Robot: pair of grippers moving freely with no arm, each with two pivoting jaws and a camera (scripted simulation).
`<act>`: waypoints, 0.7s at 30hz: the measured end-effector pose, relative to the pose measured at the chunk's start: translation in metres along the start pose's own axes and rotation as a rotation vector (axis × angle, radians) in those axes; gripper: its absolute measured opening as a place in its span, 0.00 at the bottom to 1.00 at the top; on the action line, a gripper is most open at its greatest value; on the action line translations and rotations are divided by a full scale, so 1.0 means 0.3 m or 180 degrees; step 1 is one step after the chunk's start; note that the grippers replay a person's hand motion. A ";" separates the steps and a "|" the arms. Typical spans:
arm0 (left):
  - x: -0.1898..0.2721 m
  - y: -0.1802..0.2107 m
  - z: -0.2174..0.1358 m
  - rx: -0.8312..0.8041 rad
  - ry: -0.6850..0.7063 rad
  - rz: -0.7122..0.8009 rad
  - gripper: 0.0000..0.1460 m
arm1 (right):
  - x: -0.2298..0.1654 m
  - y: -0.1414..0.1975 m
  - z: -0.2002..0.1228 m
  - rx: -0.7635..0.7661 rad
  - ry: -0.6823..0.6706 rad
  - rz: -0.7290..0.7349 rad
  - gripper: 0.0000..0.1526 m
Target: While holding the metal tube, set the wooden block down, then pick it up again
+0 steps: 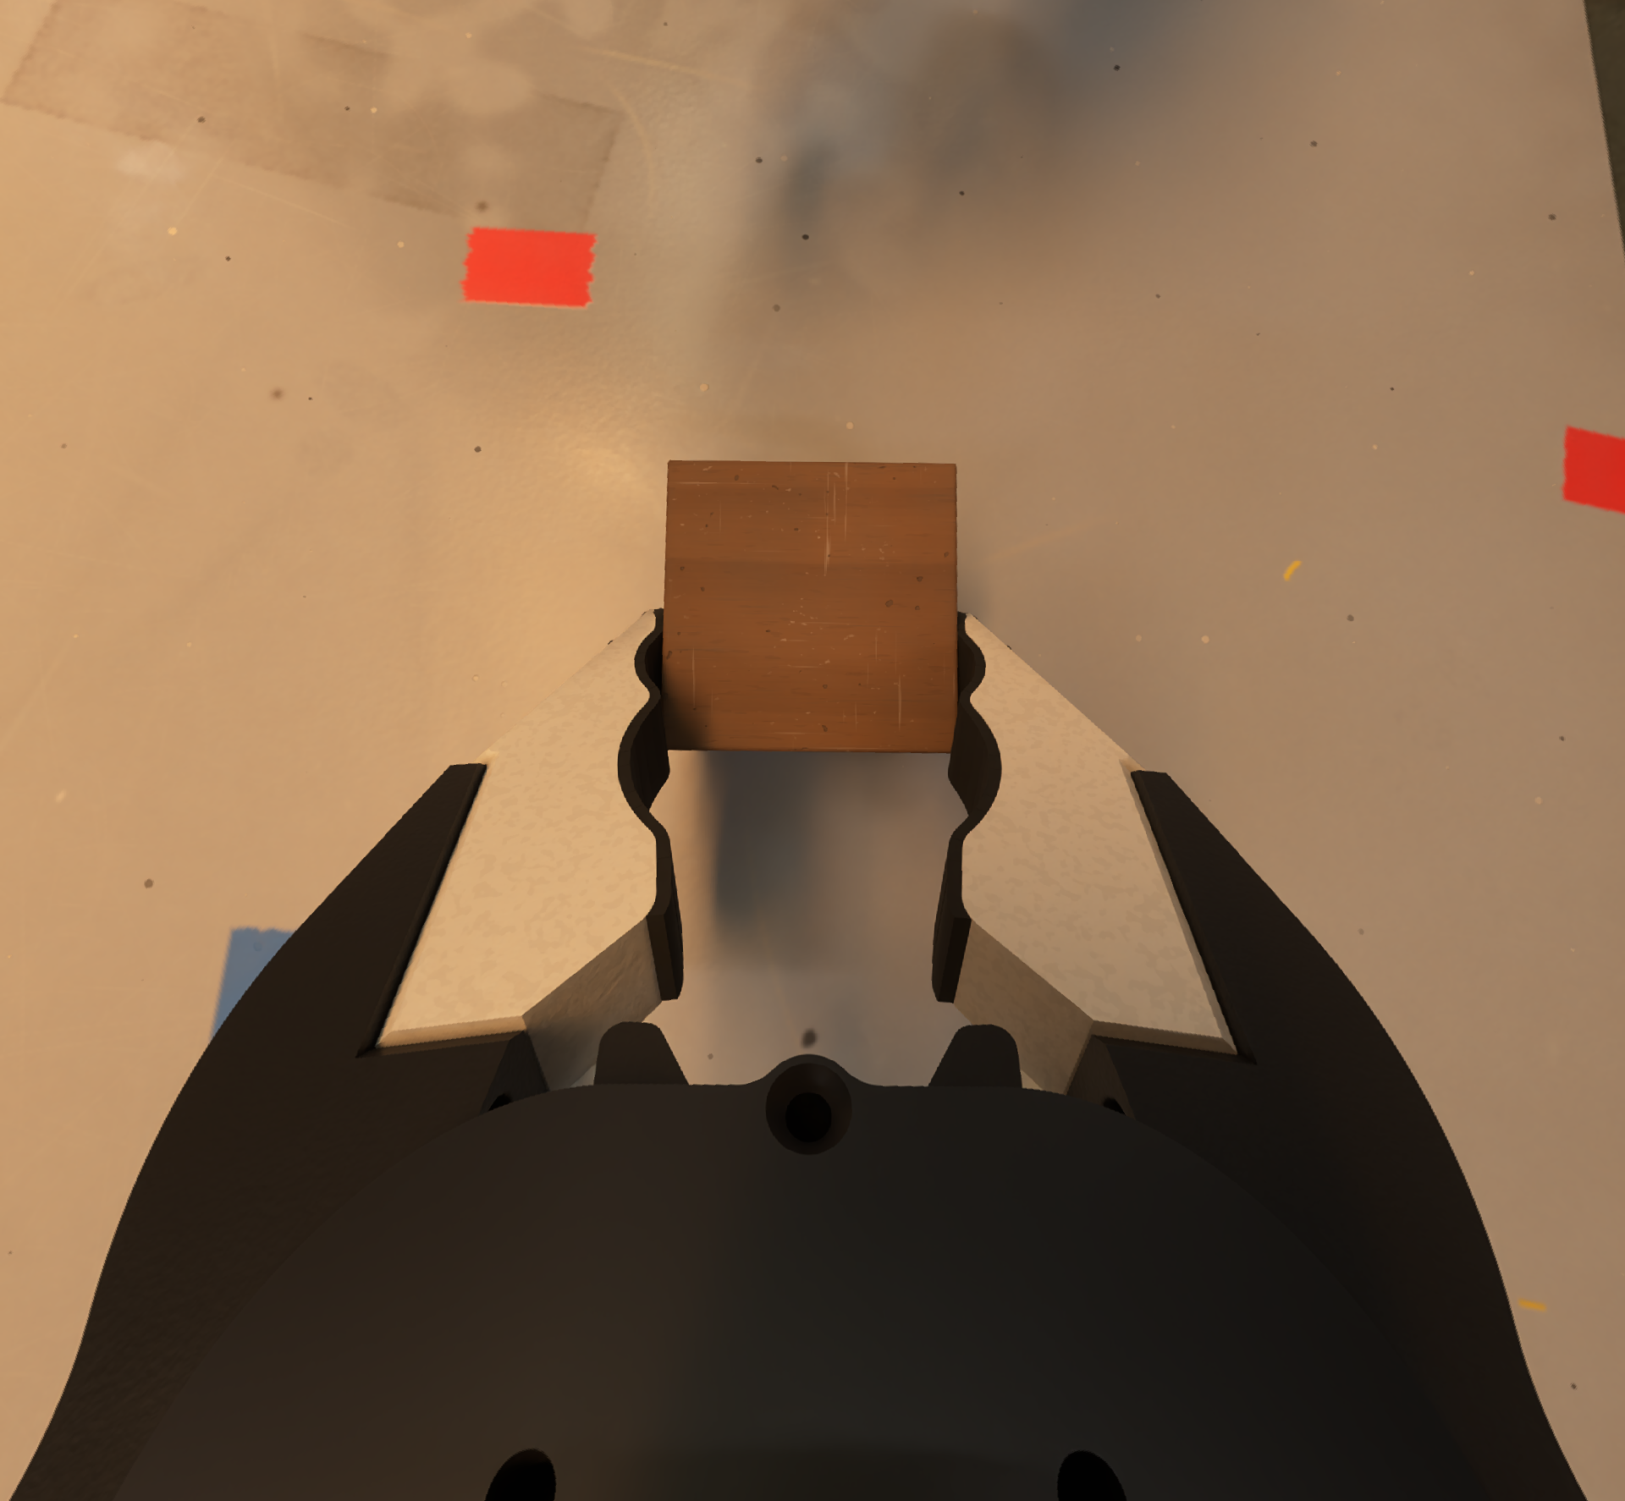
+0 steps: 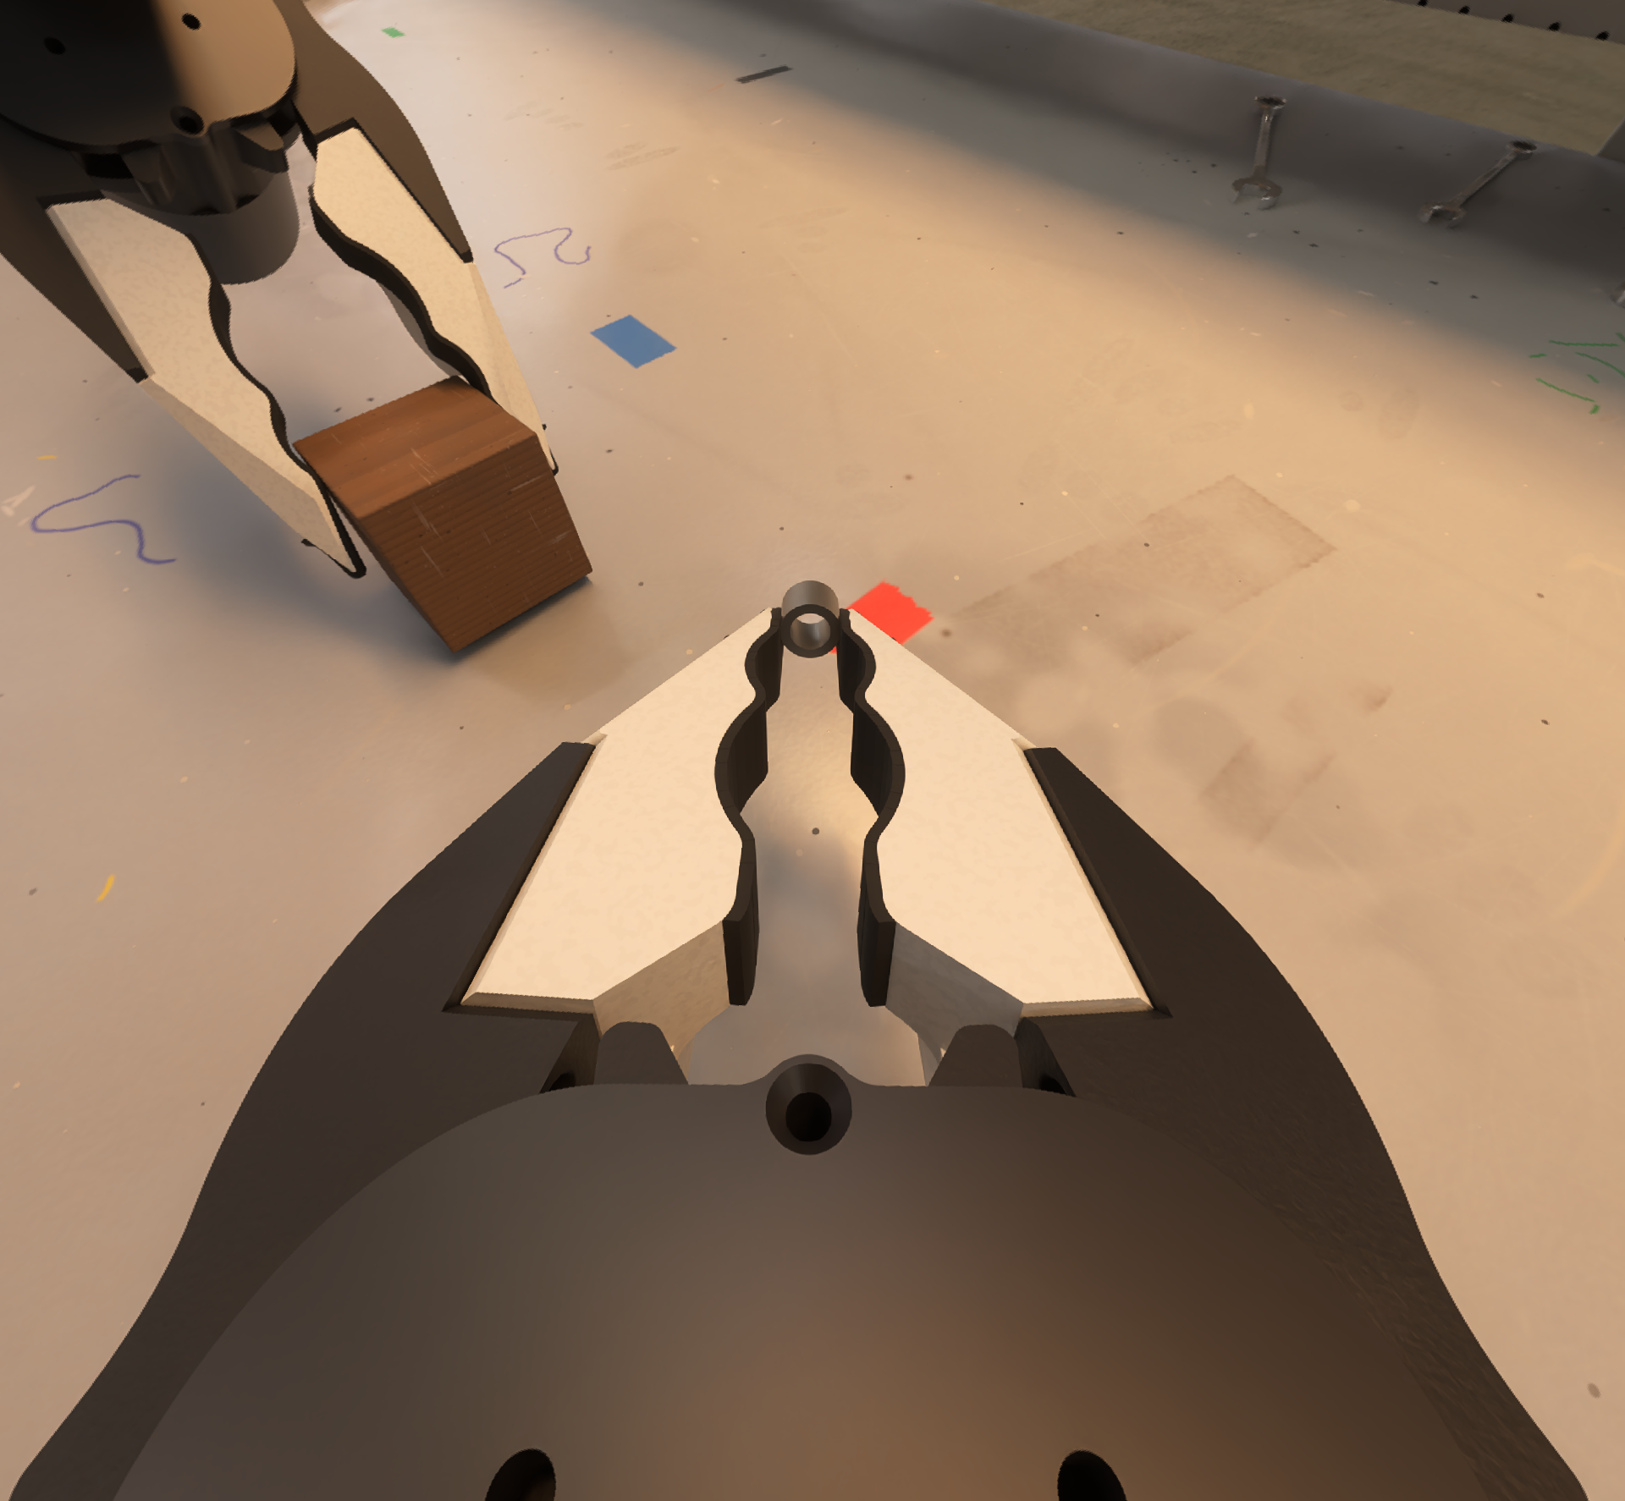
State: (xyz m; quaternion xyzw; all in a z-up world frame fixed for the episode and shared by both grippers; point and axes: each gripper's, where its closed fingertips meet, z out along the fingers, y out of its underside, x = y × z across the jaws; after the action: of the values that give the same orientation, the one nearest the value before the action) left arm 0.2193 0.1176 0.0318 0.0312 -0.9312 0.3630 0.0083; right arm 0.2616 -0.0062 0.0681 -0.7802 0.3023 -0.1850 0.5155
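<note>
Your left gripper [image 1: 809,650] is pinching the wooden block [image 1: 809,606] at its fingertips, both pads flat against opposite side faces. From the right wrist view, the block [image 2: 457,509] hangs tilted, its lowest corner at or just above the table [image 2: 1055,404]; contact cannot be confirmed. The block lies directly ahead of the left fingers, so set-down calls, in my judgement, for a descent along the finger line with the tilt levelled first. Your right gripper [image 2: 809,632] is pressed in on the metal tube [image 2: 810,619] at the very tips, bore facing the camera, its axis running along the fingers. The tube sits near a red tape patch [image 2: 892,610], apart from the block.
</note>
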 end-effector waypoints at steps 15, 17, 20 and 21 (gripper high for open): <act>0.000 -0.001 -0.002 0.0065 0.0068 0.0025 0.44 | -0.004 0.001 0.000 -0.0160 -0.0143 -0.0142 0.07; 0.000 -0.001 -0.002 0.0065 0.0070 0.0024 0.44 | -0.004 0.002 -0.001 -0.0172 -0.0154 -0.0129 0.07; 0.000 -0.001 -0.002 0.0070 0.0075 0.0022 0.44 | -0.005 0.004 -0.003 -0.0209 -0.0199 -0.0133 0.07; 0.000 -0.001 -0.002 0.0071 0.0077 0.0023 0.44 | -0.005 0.004 -0.004 -0.0226 -0.0228 -0.0131 0.07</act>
State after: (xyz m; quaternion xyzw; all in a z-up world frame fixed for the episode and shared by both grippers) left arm 0.2194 0.1177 0.0325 0.0235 -0.9271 0.3737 0.0178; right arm 0.2594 -0.0064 0.0674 -0.8101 0.2739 -0.1566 0.4941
